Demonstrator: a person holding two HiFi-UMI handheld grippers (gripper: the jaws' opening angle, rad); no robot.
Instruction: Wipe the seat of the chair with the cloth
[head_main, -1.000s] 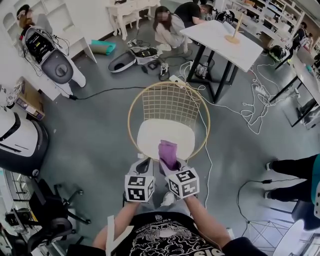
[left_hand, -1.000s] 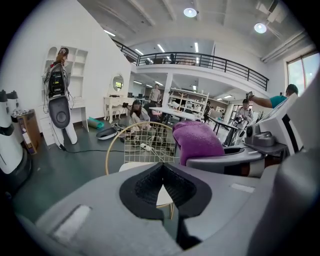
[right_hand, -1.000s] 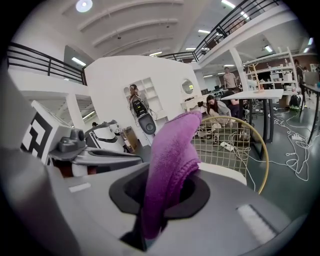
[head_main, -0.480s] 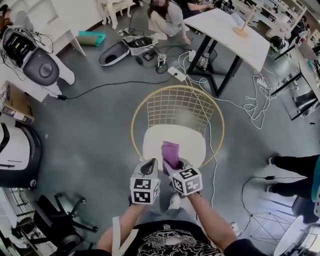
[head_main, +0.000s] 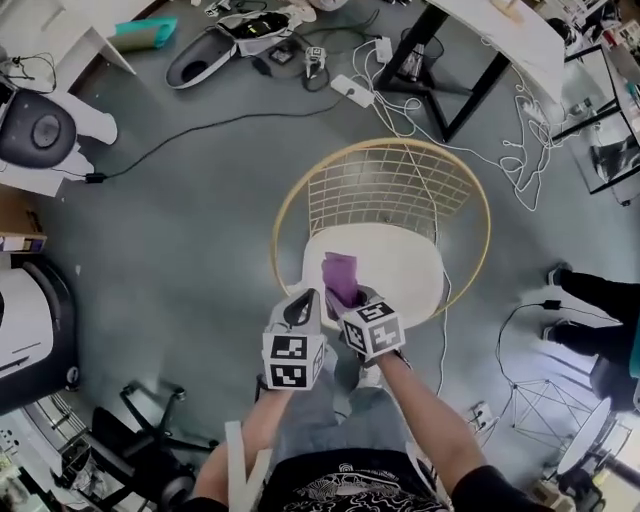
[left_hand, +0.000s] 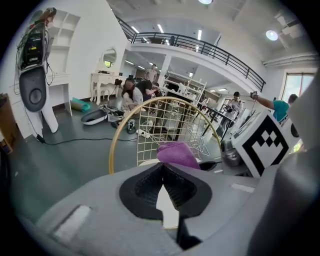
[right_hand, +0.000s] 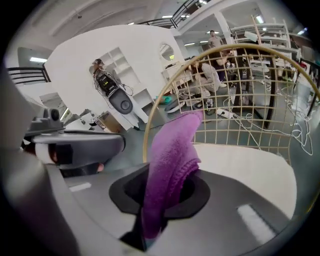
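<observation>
A chair with a white round seat (head_main: 400, 275) and a gold wire back (head_main: 385, 195) stands in front of me. A folded purple cloth (head_main: 340, 278) sticks out over the seat's near left part, with my right gripper (head_main: 352, 308) shut on it. In the right gripper view the cloth (right_hand: 172, 165) rises from between the jaws above the seat (right_hand: 245, 167). My left gripper (head_main: 300, 312) hangs just left of the right one, at the seat's near edge, jaws shut and holding nothing. The left gripper view shows the cloth (left_hand: 177, 154) and the chair back (left_hand: 165, 127) ahead.
Cables (head_main: 400, 70) and a power strip lie on the grey floor behind the chair. A black-legged white table (head_main: 500, 30) stands at the back right. An office chair base (head_main: 150, 440) sits at the near left. A person's legs (head_main: 595, 310) are at the right.
The head view has tipped down and come closer; chair and grippers sit higher and larger. Both grippers have edged forward toward the seat, the cloth still held.
</observation>
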